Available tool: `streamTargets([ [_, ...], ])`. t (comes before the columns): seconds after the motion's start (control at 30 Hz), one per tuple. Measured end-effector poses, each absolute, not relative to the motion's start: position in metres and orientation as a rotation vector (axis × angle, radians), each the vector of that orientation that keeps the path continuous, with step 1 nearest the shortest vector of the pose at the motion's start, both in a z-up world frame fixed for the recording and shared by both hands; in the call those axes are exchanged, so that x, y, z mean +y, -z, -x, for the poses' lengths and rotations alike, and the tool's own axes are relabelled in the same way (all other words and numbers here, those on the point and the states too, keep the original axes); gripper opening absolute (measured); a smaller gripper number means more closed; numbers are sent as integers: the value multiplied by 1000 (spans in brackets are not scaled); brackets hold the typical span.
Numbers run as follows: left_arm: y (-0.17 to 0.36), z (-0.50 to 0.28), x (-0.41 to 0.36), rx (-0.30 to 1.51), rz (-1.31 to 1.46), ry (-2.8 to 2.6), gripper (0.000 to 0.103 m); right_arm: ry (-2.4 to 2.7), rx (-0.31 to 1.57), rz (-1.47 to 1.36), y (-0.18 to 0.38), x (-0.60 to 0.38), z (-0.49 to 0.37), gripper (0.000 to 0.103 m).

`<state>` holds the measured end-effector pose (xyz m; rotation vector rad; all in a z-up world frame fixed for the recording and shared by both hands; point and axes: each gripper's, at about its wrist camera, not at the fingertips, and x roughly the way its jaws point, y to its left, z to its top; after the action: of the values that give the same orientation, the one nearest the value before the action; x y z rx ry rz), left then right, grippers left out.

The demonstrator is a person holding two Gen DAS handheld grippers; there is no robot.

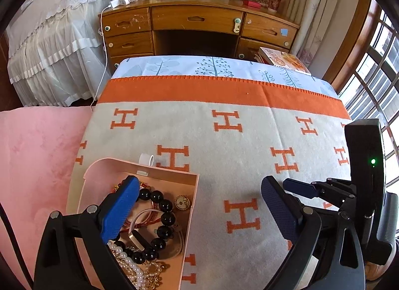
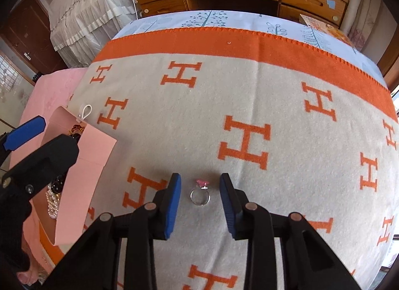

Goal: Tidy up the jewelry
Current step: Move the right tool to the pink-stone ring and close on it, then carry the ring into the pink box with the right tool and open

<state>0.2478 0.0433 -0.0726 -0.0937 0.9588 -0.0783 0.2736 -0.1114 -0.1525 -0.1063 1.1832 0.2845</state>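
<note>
A pink jewelry box (image 1: pixel 192 205) lies open on the blanket at the lower left, holding a black bead bracelet (image 1: pixel 162 215), pearls (image 1: pixel 129 265) and other pieces. My left gripper (image 1: pixel 199 190) is open wide, its left finger (image 1: pixel 119 210) over the box and its right finger over bare blanket. A silver ring with a pink stone (image 2: pixel 200 191) lies on the blanket between the fingers of my right gripper (image 2: pixel 200 181), which is open and not touching it. The box (image 2: pixel 84 160) and the left gripper (image 2: pixel 25 133) show at the left of the right wrist view.
The grey blanket with orange H marks (image 2: pixel 249 105) covers the table. A wooden desk with drawers (image 1: pixel 199 25) stands behind it, a white draped bed (image 1: pixel 49 48) at far left, a pink cloth (image 1: pixel 32 152) at left, windows at right. My right gripper (image 1: pixel 296 187) shows at the lower right.
</note>
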Motion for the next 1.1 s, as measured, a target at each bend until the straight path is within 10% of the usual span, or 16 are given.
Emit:
streamTargets([
  [0.13, 73, -246, 46, 961, 104, 85, 97, -268, 1168, 136, 153, -110, -273, 10],
  [1.1, 65, -141, 189, 964, 240, -81, 98, -540, 1055, 210, 76, 7, -192, 10],
])
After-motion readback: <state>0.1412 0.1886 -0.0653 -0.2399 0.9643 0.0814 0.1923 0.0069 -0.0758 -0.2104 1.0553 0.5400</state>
